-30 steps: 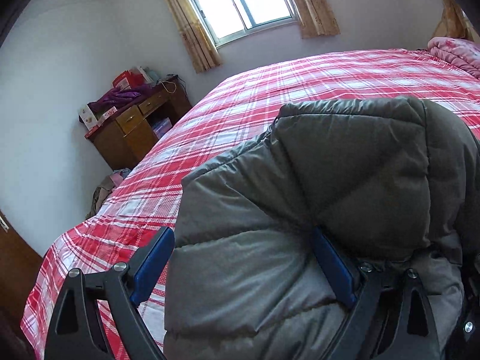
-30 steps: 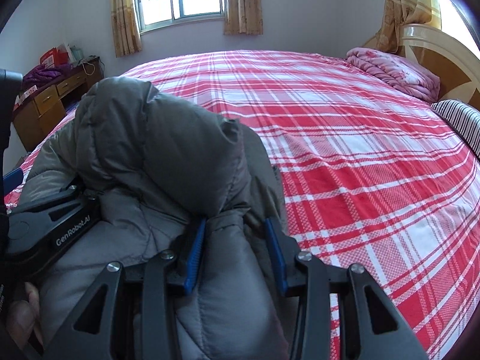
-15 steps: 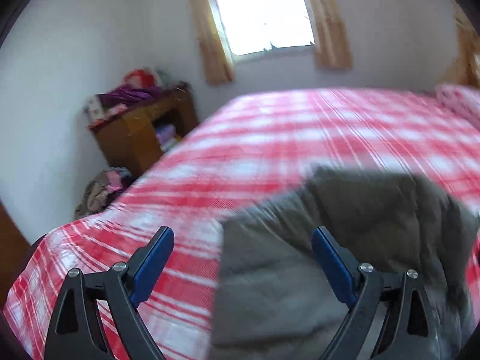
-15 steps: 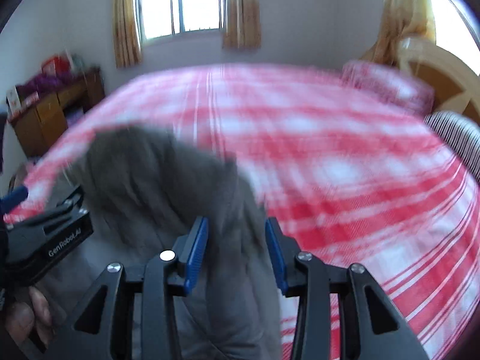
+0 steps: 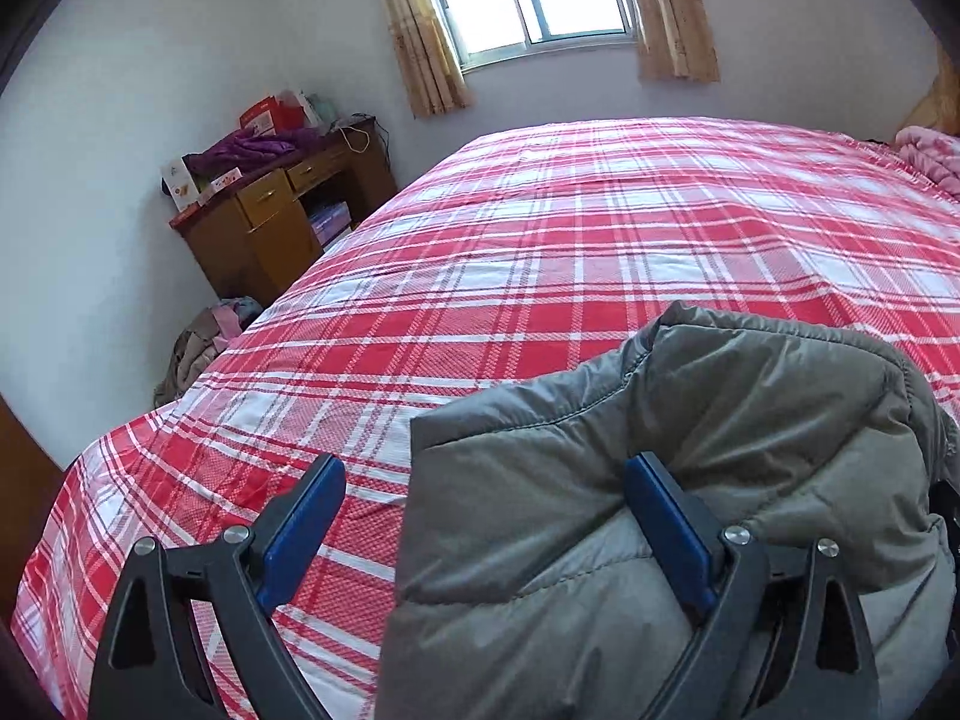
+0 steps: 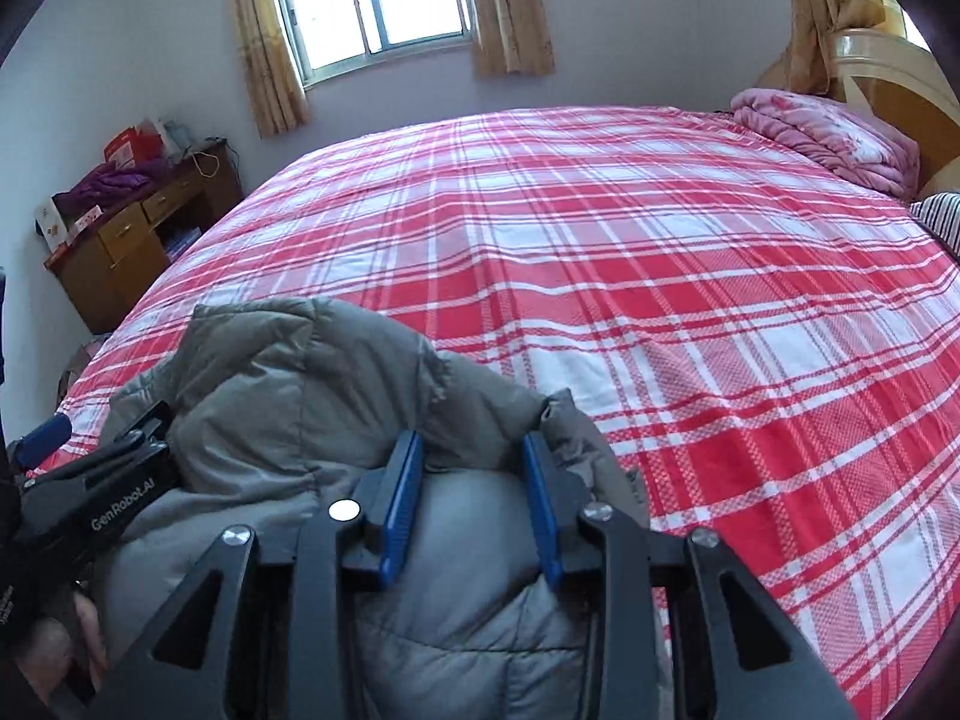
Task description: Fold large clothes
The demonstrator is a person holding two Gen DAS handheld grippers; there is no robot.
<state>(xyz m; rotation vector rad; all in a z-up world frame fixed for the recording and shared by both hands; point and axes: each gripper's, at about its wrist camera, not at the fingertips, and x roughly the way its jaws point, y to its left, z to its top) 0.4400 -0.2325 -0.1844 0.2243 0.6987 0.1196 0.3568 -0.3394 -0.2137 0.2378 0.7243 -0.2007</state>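
A grey puffer jacket point(image 5: 690, 432) lies bunched on the near part of the red plaid bed point(image 5: 600, 252). My left gripper point(image 5: 486, 465) is open wide. Its left pad hangs over the bare sheet and its right pad point(image 5: 666, 516) rests against a jacket fold. In the right wrist view the same jacket point(image 6: 312, 378) sits at the lower left. My right gripper point(image 6: 471, 441) has a thick fold of it between its blue pads, and its jaws are closing on that fold. The left gripper's black frame point(image 6: 114, 492) lies against the jacket's left side.
A wooden desk point(image 5: 270, 222) piled with clothes and boxes stands by the wall left of the bed. A pink quilt point(image 6: 828, 138) and a striped pillow point(image 6: 942, 216) lie by the headboard at the right. A heap of clothes point(image 5: 198, 348) sits on the floor.
The jacket bundle has sunk lower and fills less of both views, so more sheet shows beyond it. Both grippers shifted with it. The right jaws have narrowed slightly.
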